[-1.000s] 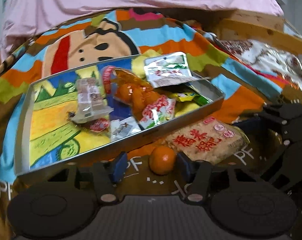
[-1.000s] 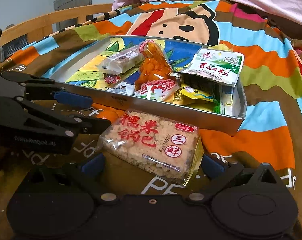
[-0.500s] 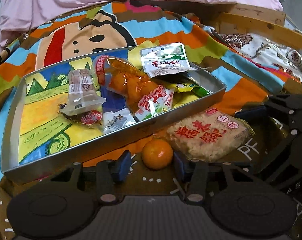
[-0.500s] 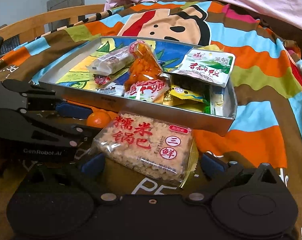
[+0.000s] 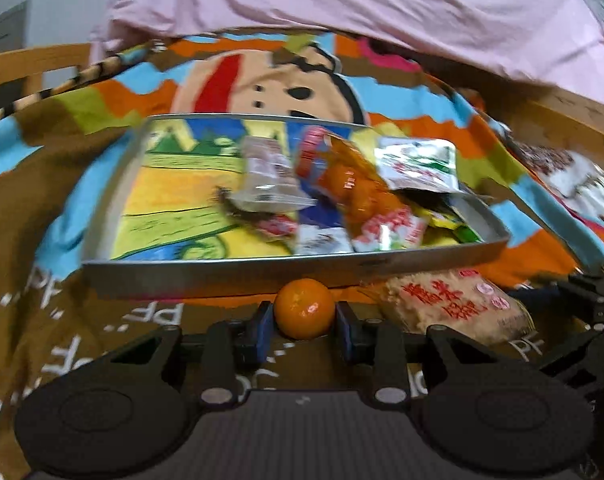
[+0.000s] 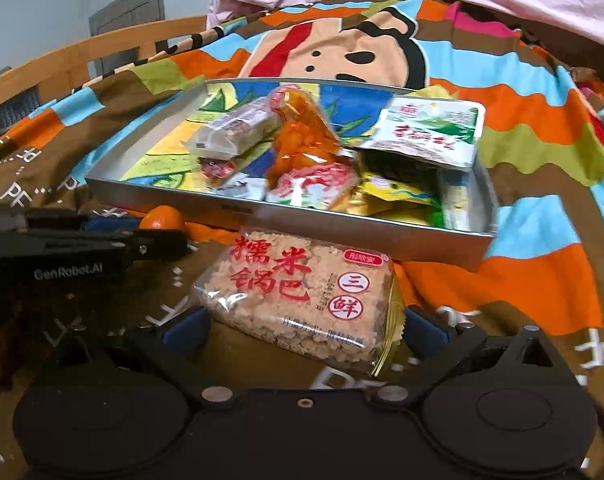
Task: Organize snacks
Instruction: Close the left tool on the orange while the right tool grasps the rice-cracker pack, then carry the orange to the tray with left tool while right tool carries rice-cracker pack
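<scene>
The bed carries a striped cartoon blanket [image 6: 534, 92] that fills most of both views, and a shallow metal tray [image 6: 402, 240] sits on it across the middle of each frame, its long side running left to right. Inside the tray, toward the right half, lie several packets, among them an orange-filled bag [image 6: 302, 136], a clear wrapped bar [image 6: 230, 130] and a green-and-white sachet [image 6: 430, 132]; the left half of the tray floor is bare. Outside the tray, just below its near wall, two items remain on the blanket. The larger is a rice cracker pack [image 6: 302, 292], lying flat in the lower centre of the right wrist view, its long axis running from upper left to lower right. The right gripper [image 6: 304, 326] is spread wide with a blue pad on either side of the pack's near end; no contact is evident, and nothing is held. The smaller item is a small orange [image 5: 304, 308], at lower centre of the left wrist view, just in front of the tray wall. The left gripper [image 5: 304, 320] has just been closing, and its pads now sit against both flanks of the orange, apparently gripping it. Judgement: the tray lies directly beyond and above the orange in frame, so the coming move requires a lift over the near wall, probably toward the bare left half.
</scene>
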`<state>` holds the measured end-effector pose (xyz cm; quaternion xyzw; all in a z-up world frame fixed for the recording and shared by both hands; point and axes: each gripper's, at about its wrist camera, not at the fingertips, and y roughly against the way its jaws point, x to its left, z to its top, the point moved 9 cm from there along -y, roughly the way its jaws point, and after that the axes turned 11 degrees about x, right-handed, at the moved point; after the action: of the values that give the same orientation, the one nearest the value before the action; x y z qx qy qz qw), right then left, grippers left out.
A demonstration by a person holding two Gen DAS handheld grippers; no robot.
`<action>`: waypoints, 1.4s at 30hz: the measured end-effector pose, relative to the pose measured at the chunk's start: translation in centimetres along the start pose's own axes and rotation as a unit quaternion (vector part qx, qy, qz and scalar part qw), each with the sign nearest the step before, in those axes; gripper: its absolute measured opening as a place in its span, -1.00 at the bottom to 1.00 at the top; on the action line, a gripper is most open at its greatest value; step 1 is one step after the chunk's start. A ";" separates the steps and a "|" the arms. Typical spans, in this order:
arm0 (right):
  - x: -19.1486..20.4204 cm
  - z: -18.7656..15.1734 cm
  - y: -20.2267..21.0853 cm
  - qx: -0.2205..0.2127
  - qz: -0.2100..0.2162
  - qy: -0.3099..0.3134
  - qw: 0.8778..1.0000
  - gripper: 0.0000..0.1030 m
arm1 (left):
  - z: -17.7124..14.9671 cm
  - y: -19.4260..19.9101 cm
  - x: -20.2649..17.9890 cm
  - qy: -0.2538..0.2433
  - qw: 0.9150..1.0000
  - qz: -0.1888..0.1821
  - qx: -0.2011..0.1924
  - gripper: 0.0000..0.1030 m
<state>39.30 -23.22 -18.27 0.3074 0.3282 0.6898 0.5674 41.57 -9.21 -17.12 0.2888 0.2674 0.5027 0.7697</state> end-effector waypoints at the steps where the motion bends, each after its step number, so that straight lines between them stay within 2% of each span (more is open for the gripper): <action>1: 0.3 0.1 -0.1 -0.001 0.003 0.000 1.000 0.99 | 0.0 0.1 0.3 0.008 1.000 0.003 -0.004 -0.30; 6: 0.8 0.2 -0.6 -0.005 0.018 -0.002 1.000 0.99 | -0.1 0.3 1.3 0.043 0.999 -0.003 -0.010 -0.30; 10: 1.1 0.2 -1.2 -0.002 0.014 0.006 1.000 0.98 | -0.2 0.3 1.2 0.040 0.999 0.000 -0.012 -0.30; 17: 1.3 0.3 -0.6 -0.019 0.030 0.007 0.999 0.75 | -0.5 0.5 1.2 0.049 0.999 -0.004 -0.019 -0.30; 27: 1.1 0.4 -0.2 -0.034 0.043 -0.004 0.999 0.65 | -0.6 0.9 1.1 0.061 0.998 -0.009 -0.024 -0.30; 30: 0.9 0.5 -0.1 -0.037 0.060 -0.019 0.997 0.65 | -0.6 1.0 1.2 0.061 0.998 -0.010 -0.025 -0.30; 31: 0.8 0.6 0.0 -0.036 0.075 -0.030 0.996 0.66 | -0.6 1.0 1.1 0.061 0.998 -0.010 -0.025 -0.30; 33: 0.6 0.8 0.0 -0.018 0.131 -0.069 0.989 0.73 | -0.6 1.0 1.2 0.063 0.998 -0.012 -0.026 -0.30; 35: 0.5 1.1 0.6 -0.019 0.165 -0.098 0.981 0.93 | -0.6 1.0 1.2 0.066 0.997 -0.015 -0.027 -0.30; 36: 0.7 1.2 0.7 -0.020 0.175 -0.101 0.979 0.96 | -0.7 1.1 1.3 0.067 0.997 -0.016 -0.028 -0.30; 37: 0.8 1.2 0.7 -0.020 0.180 -0.100 0.978 0.97 | -0.7 1.1 1.3 0.069 0.997 -0.016 -0.029 -0.30; 42: 1.1 1.3 -0.3 -0.013 0.149 -0.073 0.986 0.98 | -0.5 1.4 1.6 0.077 0.996 -0.010 -0.036 -0.30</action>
<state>40.33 -21.91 -17.68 0.3947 0.2276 0.7468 0.4846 40.88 -7.15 -16.67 0.2181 0.3106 0.5249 0.7619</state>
